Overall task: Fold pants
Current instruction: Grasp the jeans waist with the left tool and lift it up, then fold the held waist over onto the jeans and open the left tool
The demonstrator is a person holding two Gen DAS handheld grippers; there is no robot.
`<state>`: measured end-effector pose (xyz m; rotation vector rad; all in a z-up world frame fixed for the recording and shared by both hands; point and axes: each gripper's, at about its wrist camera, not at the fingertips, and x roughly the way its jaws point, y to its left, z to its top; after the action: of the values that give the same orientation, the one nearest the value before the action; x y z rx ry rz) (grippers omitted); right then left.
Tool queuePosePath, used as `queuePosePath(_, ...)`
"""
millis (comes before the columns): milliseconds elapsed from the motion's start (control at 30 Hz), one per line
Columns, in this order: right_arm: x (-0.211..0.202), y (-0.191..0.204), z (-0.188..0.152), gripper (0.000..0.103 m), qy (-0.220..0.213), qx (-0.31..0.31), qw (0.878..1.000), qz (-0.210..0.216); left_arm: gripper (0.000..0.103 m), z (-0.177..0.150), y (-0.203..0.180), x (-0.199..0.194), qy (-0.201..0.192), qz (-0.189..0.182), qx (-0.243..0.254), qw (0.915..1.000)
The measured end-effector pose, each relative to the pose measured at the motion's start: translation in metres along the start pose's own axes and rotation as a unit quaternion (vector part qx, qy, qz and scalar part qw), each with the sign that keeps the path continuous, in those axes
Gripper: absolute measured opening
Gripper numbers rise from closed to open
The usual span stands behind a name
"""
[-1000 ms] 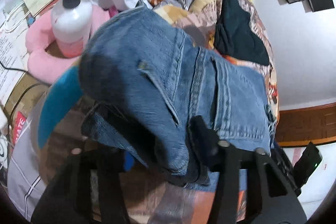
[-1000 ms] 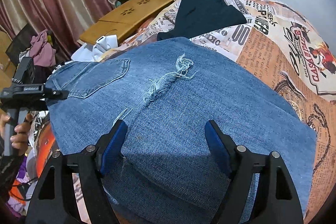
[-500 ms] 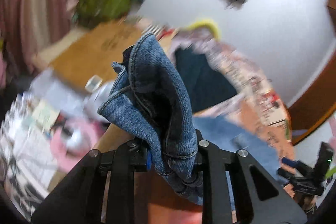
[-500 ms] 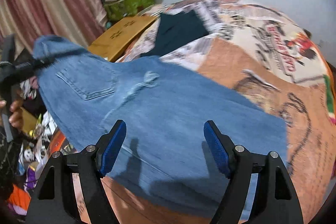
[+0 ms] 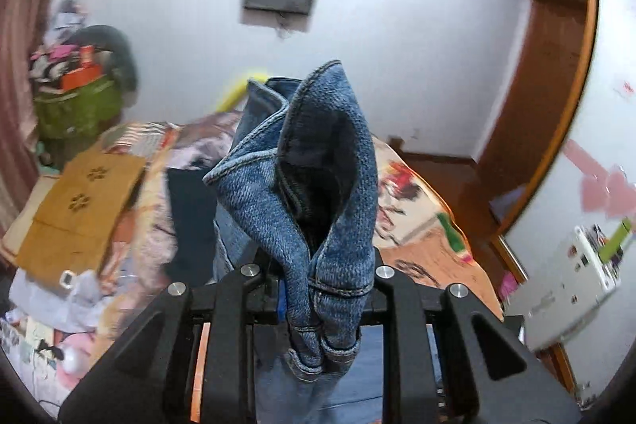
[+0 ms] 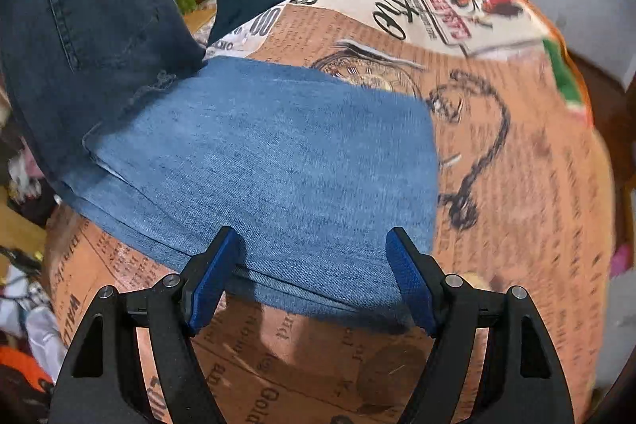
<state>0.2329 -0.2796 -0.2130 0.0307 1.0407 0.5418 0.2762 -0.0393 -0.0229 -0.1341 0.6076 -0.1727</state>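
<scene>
The blue jeans (image 6: 278, 161) lie with their legs flat on the printed bedspread (image 6: 516, 185). Their waist end (image 6: 91, 26), with a back pocket showing, is lifted high at the upper left. My left gripper (image 5: 314, 273) is shut on a bunch of the jeans' waistband (image 5: 318, 185) and holds it up above the bed. My right gripper (image 6: 310, 273) is open and empty, its blue pads (image 6: 210, 281) just above the near edge of the flat legs.
A dark garment (image 5: 190, 217) lies on the bed beyond the jeans; it also shows in the right wrist view (image 6: 246, 6). A wooden lap board (image 5: 79, 209) and clutter sit along the bed's left side. A wooden door frame (image 5: 556, 86) stands at right.
My left gripper has lifted the waist end up off the bed and swung it over toward the legs. The right gripper stayed open near the legs' near edge.
</scene>
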Motion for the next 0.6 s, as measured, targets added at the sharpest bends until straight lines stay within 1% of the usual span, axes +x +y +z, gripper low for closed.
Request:
queuePosePath(100, -0.003, -0.001, 0.000, 0.073, -0.004, 0.000, 1.000, 0.005, 0.021, -0.005, -0.029, 0.023, 0.024, -0.014, 0.017, 0.9995)
queuePosePath(200, -0.005, 0.002, -0.001, 0.073, -0.004, -0.004, 1.000, 0.004, 0.021, -0.013, -0.049, 0.049, 0.061, -0.031, 0.024, 0.9973)
queuePosePath(300, -0.007, 0.000, -0.003, 0.073, -0.006, -0.004, 1.000, 0.008, 0.021, -0.030, -0.066, 0.073, 0.111, -0.043, 0.034, 0.9923)
queuePosePath(400, -0.012, -0.002, -0.004, 0.073, -0.010, -0.001, 1.000, 0.010, 0.026, -0.045, -0.082, 0.086, 0.140, -0.043, 0.044, 0.9882)
queuePosePath(433, -0.015, -0.003, -0.005, 0.073, -0.013, 0.001, 1.000, 0.011, 0.035, -0.047, -0.086, 0.090, 0.148, -0.047, 0.046, 0.9868)
queuePosePath(467, -0.017, -0.003, -0.006, 0.073, -0.014, 0.001, 1.000, 0.011, 0.049, -0.049, -0.090, 0.093, 0.158, -0.054, 0.045, 0.9850)
queuePosePath(500, -0.019, -0.003, -0.006, 0.073, -0.015, 0.002, 1.000, 0.011, 0.058, -0.051, -0.093, 0.093, 0.161, -0.060, 0.043, 0.9842)
queuePosePath(533, -0.022, -0.004, -0.007, 0.073, -0.016, 0.004, 1.000, 0.011, 0.072, -0.051, -0.094, 0.092, 0.159, -0.066, 0.040, 0.9843)
queuePosePath(567, -0.024, -0.004, -0.008, 0.073, -0.017, 0.005, 1.000, 0.012, 0.077, -0.052, -0.098, 0.087, 0.151, -0.071, 0.039, 0.9852)
queuePosePath(600, -0.026, -0.005, -0.010, 0.073, -0.016, 0.008, 1.000, 0.014, 0.078, -0.051, -0.100, 0.081, 0.138, -0.073, 0.040, 0.9869)
